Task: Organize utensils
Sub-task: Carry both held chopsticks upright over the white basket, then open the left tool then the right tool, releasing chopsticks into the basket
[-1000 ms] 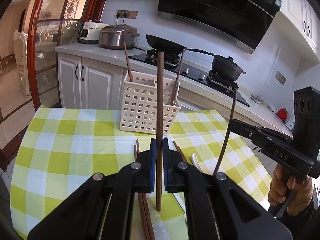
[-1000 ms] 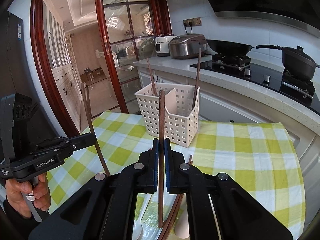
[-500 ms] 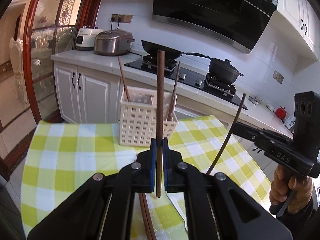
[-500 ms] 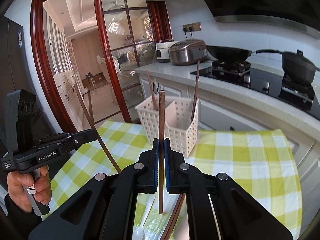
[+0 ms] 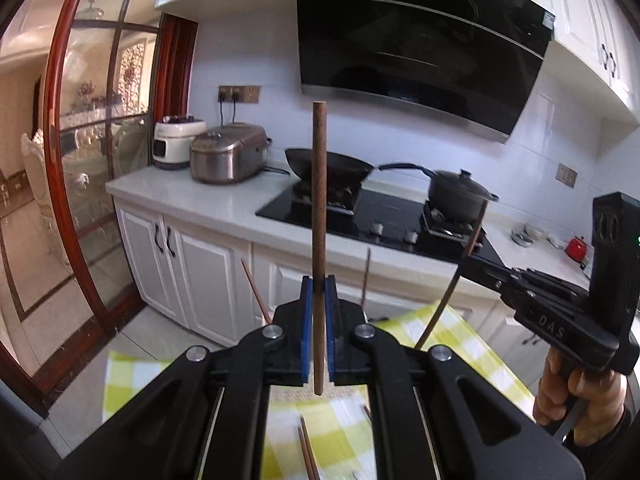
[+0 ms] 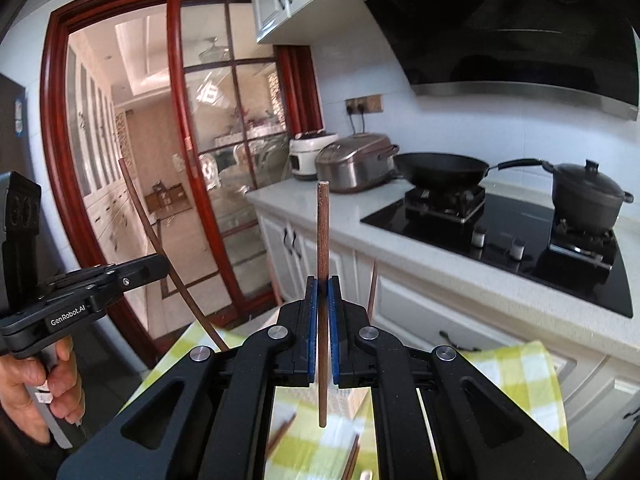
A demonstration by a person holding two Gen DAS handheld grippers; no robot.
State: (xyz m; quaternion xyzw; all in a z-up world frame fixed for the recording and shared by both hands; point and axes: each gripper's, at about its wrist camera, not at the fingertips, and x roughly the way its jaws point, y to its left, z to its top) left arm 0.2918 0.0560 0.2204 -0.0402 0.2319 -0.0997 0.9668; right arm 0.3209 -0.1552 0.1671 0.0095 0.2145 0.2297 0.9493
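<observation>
My left gripper (image 5: 319,285) is shut on a brown chopstick (image 5: 319,200) held upright, high above the table. My right gripper (image 6: 322,286) is shut on another brown chopstick (image 6: 322,240), also upright. Each gripper shows in the other's view: the right one (image 5: 476,264) with its slanted chopstick (image 5: 460,272), the left one (image 6: 158,266) with its chopstick (image 6: 160,248). The white basket is hidden behind the grippers; only the tips of the chopsticks standing in it (image 5: 366,276) (image 6: 373,288) show. More chopsticks (image 5: 306,452) lie on the green checked tablecloth (image 5: 460,332) below.
Behind the table runs a white counter (image 5: 208,200) with a rice cooker (image 5: 228,152), a wok (image 5: 328,160) and a black pot (image 5: 456,196) on the stove. A red-framed glass door (image 6: 208,160) stands at the left.
Both grippers have risen with their chopsticks and tilted up. The basket and most of the table have dropped out of view below the grippers.
</observation>
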